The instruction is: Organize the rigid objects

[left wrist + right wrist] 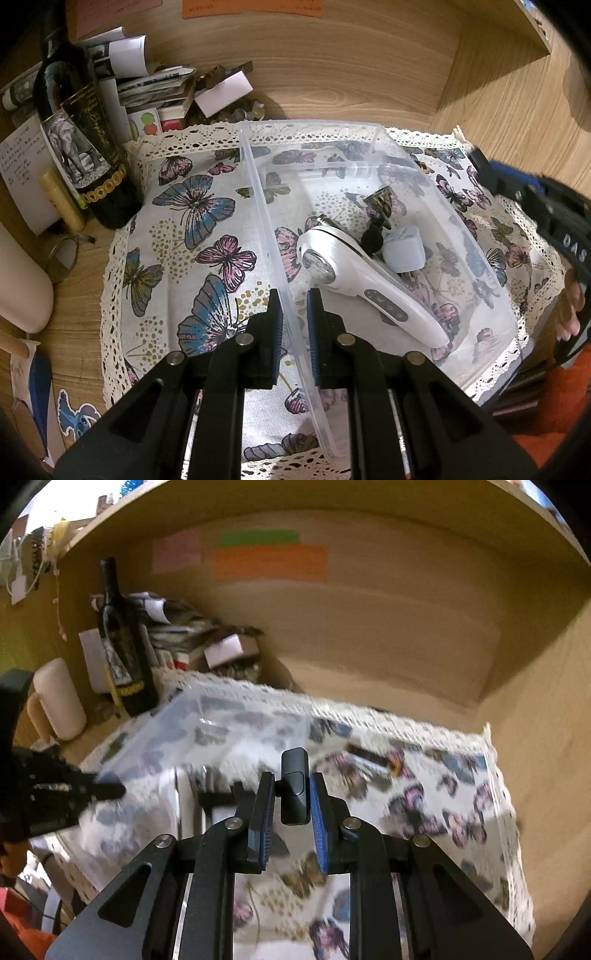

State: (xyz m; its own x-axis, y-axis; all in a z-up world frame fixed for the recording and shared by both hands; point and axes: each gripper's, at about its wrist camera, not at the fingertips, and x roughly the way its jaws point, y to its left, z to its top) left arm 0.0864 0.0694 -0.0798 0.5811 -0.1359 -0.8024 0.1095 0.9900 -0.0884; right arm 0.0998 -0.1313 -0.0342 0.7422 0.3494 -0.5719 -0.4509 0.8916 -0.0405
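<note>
The small black clip-on device (294,785) was pinched between the right gripper (293,812)'s narrowed jaws, lifted above the butterfly tablecloth (424,812) beside the clear plastic bin (369,129), presumably bound for it. The left gripper (295,332) clamped the bin's near wall, apparently to steady it. Inside the bin lay a white handheld massager (354,280), a small pale blue box (404,251) and a metal bell (382,201)

- Wooden alcove wall (369,627) curving across the upper frame, sticky notes (269,563) clinging at upper centre.
- Butterfly-print cloth (207,229) covering the wooden desk (74,295), warm light falling.
</note>
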